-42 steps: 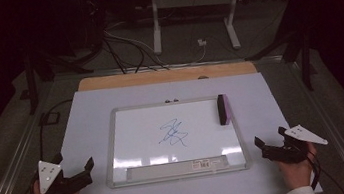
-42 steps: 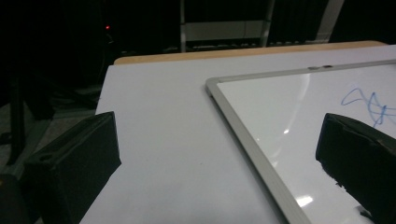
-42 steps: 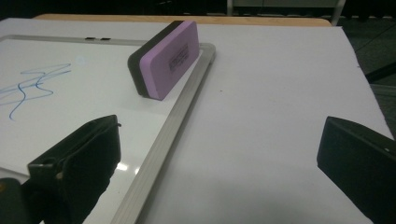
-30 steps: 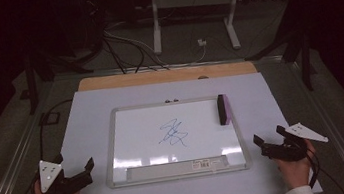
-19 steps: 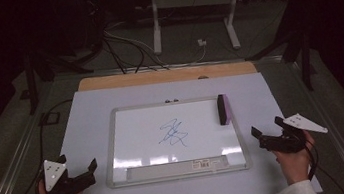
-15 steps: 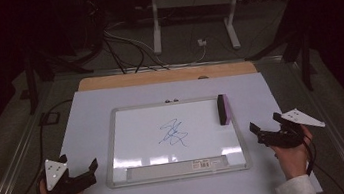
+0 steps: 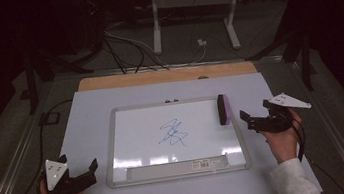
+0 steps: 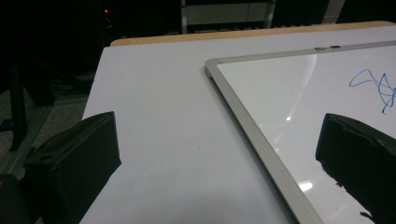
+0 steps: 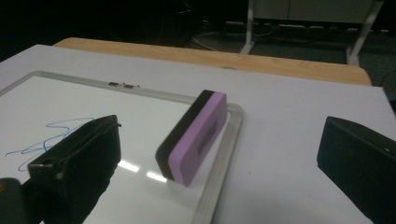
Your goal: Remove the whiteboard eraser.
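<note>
Right gripper (image 7: pixel 249 120) near the eraser (image 7: pixel 222 109), jaws spread, nothing held
Eraser sits on its long edge at the right edge of the whiteboard (image 7: pixel 114 135), centre-right of the high view, purple side toward the gripper; in the right gripper view it lies mid-frame (image 9: pixel 194 136) between the two jaws but farther off, not touched. Blue scribble (image 7: pixel 172 133) at the board's centre. Left gripper (image 7: pixel 79 165) lower left, jaws also spread and empty, on the white mat (image 7: pixel 86 113) just off the board's left frame
</note>
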Tool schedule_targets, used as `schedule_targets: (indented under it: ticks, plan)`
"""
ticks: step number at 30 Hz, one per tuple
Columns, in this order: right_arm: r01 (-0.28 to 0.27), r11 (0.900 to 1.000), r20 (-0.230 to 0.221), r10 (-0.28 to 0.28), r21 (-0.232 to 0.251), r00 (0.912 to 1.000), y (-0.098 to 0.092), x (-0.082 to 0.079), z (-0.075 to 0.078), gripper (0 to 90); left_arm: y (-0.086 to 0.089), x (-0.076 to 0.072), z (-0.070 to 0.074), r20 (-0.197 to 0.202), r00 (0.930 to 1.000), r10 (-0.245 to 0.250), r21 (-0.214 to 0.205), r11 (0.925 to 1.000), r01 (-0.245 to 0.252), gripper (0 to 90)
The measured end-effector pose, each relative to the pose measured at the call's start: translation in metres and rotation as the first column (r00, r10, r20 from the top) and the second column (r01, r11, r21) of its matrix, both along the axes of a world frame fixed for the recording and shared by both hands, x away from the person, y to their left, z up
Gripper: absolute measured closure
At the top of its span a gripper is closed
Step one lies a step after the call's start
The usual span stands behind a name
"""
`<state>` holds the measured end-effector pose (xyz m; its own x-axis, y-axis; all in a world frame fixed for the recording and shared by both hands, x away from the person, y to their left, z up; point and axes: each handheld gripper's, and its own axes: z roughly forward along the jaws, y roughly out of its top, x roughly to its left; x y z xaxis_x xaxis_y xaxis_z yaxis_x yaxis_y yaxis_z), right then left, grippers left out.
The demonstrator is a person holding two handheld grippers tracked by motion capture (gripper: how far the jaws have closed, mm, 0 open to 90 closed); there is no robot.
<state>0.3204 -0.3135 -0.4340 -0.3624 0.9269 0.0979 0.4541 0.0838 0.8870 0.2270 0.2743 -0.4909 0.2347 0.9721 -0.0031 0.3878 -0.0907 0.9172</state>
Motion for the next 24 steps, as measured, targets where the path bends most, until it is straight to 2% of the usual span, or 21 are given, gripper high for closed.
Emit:
schedule_targets:
  ticks: [7, 11, 24]
  plan:
    - [-0.009, 0.9999, -0.025, 0.009, -0.012, 0.9996, 0.01, 0.017, -0.003, 0.2, 0.0, 0.0, 0.0, 0.0, 1.0, -0.001, 0.002, 1.0, 0.001, 0.6]
    - [-0.013, 0.9999, -0.039, 0.013, -0.002, 0.9992, 0.015, 0.024, -0.008, 0.2, -0.001, 0.0, 0.0, 0.0, 1.0, -0.002, 0.002, 1.0, 0.002, 0.6]
    - [-0.006, 1.0, -0.126, 0.005, -0.008, 0.9921, 0.025, 0.049, -0.03, 0.9, -0.002, 0.001, -0.001, -0.003, 1.0, -0.007, 0.007, 1.0, 0.007, 0.6]
